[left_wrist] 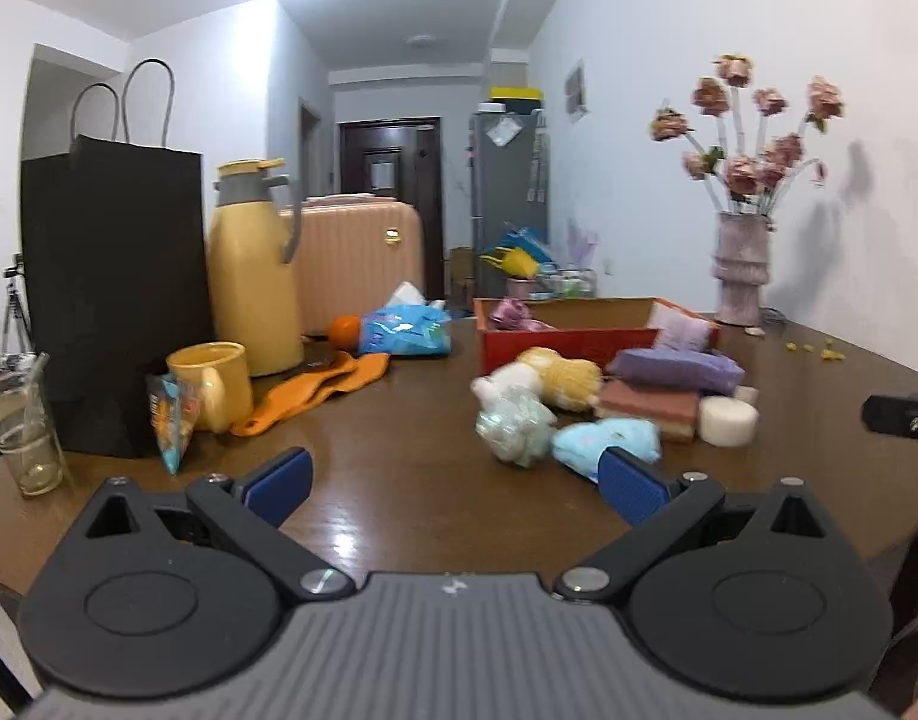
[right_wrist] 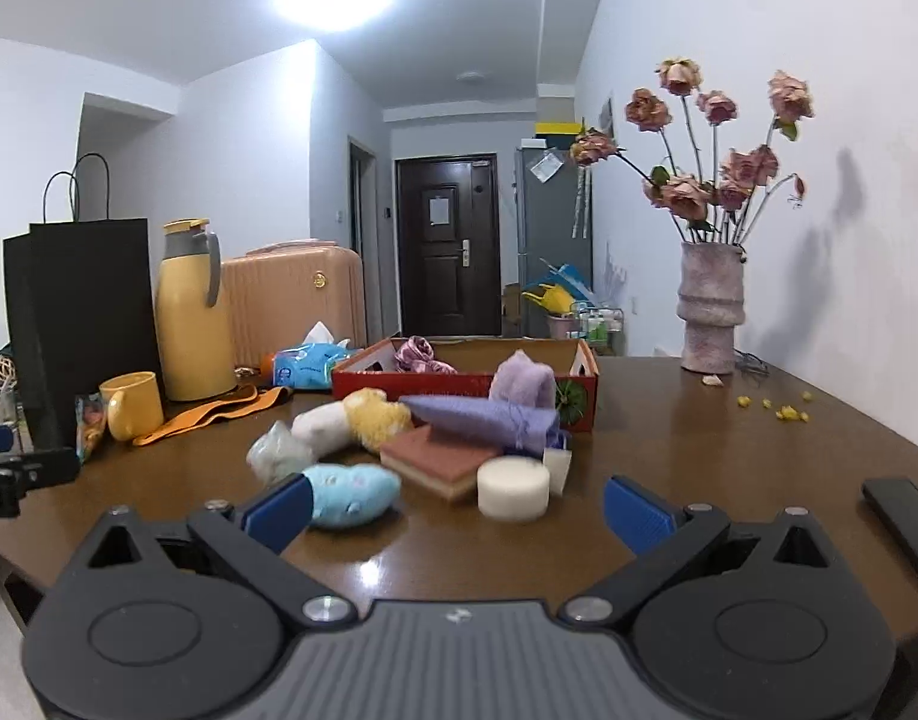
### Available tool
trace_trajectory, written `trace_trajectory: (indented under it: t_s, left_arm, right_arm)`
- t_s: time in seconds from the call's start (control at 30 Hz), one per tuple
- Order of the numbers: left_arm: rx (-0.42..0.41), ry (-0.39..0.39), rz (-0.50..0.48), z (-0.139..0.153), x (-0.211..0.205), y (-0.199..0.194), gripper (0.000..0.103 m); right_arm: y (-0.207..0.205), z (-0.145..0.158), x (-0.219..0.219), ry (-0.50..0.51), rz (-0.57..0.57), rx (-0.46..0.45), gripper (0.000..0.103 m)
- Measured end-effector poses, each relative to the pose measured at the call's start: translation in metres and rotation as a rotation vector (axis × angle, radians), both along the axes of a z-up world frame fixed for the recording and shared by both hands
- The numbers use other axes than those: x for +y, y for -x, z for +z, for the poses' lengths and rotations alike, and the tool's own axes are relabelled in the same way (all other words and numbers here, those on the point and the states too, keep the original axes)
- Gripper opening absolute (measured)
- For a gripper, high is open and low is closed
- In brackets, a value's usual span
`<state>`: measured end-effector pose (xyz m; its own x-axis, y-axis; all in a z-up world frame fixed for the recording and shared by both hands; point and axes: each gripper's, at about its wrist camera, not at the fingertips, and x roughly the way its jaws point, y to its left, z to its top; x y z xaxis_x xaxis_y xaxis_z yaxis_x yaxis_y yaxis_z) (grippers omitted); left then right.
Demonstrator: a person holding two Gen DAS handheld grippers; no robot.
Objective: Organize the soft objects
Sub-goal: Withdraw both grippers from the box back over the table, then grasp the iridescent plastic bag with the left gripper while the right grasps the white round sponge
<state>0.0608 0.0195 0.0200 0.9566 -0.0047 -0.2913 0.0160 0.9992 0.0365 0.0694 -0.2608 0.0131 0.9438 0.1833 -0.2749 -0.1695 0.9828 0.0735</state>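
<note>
Just beyond right tongs, blue plush, beside left blue fingertip, tongs spread wide

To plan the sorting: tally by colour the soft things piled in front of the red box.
White: 2 (round sponge, small block)
Purple: 2 (flat pad, lilac towel)
Light blue: 1 (stuffed cushion)
Brown: 1 (layered sponge)
White-and-yellow: 1 (plush toy)
Pale green: 1 (bundle)
Total: 8

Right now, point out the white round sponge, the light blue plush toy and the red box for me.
white round sponge [right_wrist: 513, 489]: right wrist view, on its curved front side.
light blue plush toy [right_wrist: 354, 492]: right wrist view, middle of its body.
red box [right_wrist: 423, 387]: right wrist view, on its front wall.
</note>
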Motion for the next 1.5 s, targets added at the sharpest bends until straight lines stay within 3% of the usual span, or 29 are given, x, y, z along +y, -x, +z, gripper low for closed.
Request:
trace_trajectory:
  t_s: [0.13, 0.43, 0.63, 1.03, 1.33, 1.5]
  left_arm:
    - [-0.002, -0.009, -0.025, 0.000, -0.009, -0.001, 0.103]
    - [0.052, -0.009, -0.039, -0.012, -0.014, -0.023, 0.103]
    - [0.102, -0.013, -0.036, -0.018, -0.019, -0.065, 0.103]
    - [0.175, -0.018, -0.042, -0.030, -0.028, -0.171, 0.102]
    - [0.294, 0.051, -0.076, -0.044, -0.026, -0.241, 0.076]
    - [0.355, 0.097, -0.084, -0.054, -0.023, -0.257, 0.052]
  right_arm:
    - [0.010, -0.009, 0.005, -0.004, 0.017, 0.014, 0.103]
    - [-0.013, -0.020, 0.000, -0.043, -0.024, 0.044, 0.103]
    - [-0.045, -0.026, -0.005, -0.078, -0.010, 0.103, 0.096]
    - [-0.146, -0.037, -0.010, -0.034, -0.018, 0.218, 0.091]
    - [-0.217, -0.057, -0.005, 0.000, -0.015, 0.320, 0.085]
    - [-0.237, -0.061, -0.007, 0.001, -0.031, 0.341, 0.067]
